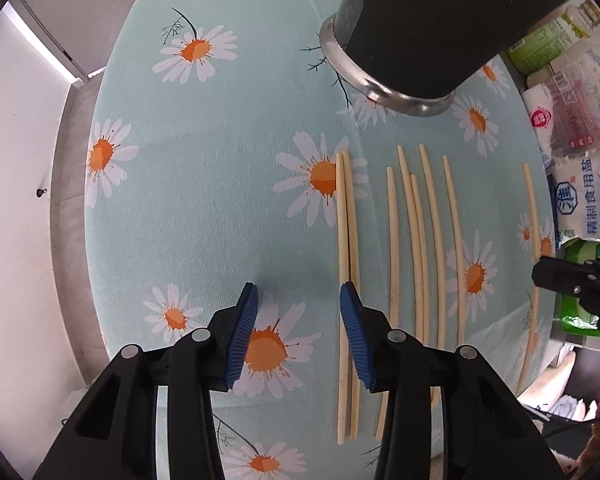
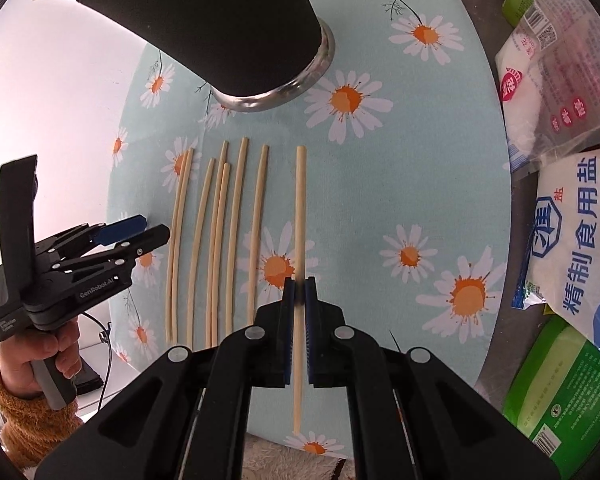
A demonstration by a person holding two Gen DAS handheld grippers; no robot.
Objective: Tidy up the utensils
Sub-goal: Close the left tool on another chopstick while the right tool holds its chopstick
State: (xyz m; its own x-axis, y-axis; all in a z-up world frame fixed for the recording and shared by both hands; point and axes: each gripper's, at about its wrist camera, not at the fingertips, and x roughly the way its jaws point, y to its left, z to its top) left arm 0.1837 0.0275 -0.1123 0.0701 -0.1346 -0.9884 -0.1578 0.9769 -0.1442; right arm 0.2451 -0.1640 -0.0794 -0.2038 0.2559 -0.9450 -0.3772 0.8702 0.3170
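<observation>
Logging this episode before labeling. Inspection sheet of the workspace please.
Surface: table with daisy-print tablecloth.
Job's things: seven chopsticks lying side by side; one chopstick apart, clamped by the right gripper; black holder with steel base, behind them.
Clutter: salt bag, sugar bag, green packet along the right edge.
Grippers: right gripper shut on the lone chopstick; left gripper open, empty.
Cables: black cable below the left hand.
Surroundings: white wall at the left.
</observation>
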